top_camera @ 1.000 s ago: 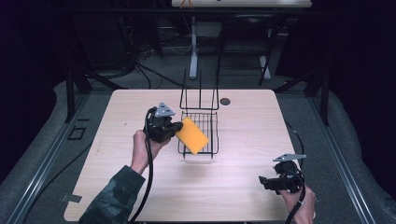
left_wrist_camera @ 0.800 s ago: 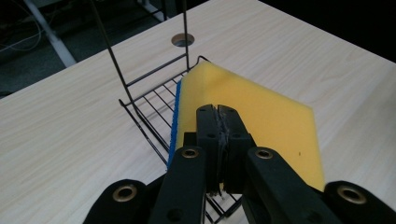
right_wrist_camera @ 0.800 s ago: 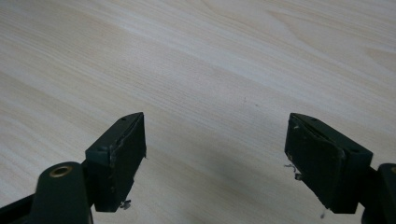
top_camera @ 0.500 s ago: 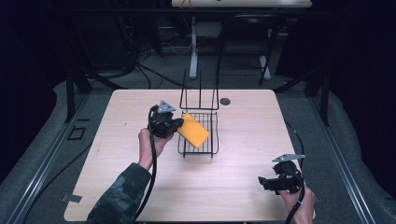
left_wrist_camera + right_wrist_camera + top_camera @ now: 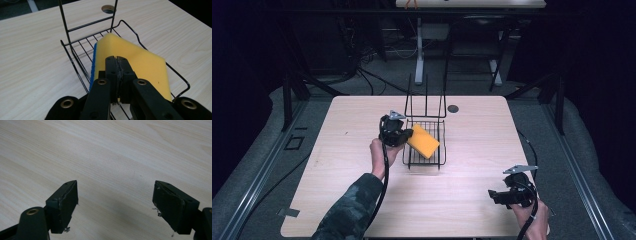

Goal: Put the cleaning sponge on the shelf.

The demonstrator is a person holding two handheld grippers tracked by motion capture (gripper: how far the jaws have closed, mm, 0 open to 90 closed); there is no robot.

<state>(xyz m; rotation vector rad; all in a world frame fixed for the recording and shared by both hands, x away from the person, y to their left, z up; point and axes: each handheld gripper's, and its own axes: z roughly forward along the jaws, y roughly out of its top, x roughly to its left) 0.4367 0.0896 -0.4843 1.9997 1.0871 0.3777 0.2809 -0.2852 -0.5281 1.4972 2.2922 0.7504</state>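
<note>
The left gripper has its jaws pinched on the near edge of the yellow sponge, which slants ahead of them over the wire basket. Released here, the sponge could catch the rim and tip out onto the counter. The right gripper idles, jaws wide.

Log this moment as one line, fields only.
left hand-held gripper: shut on sponge | sponge: tilted over wire basket | right hand-held gripper: open, above table
</note>
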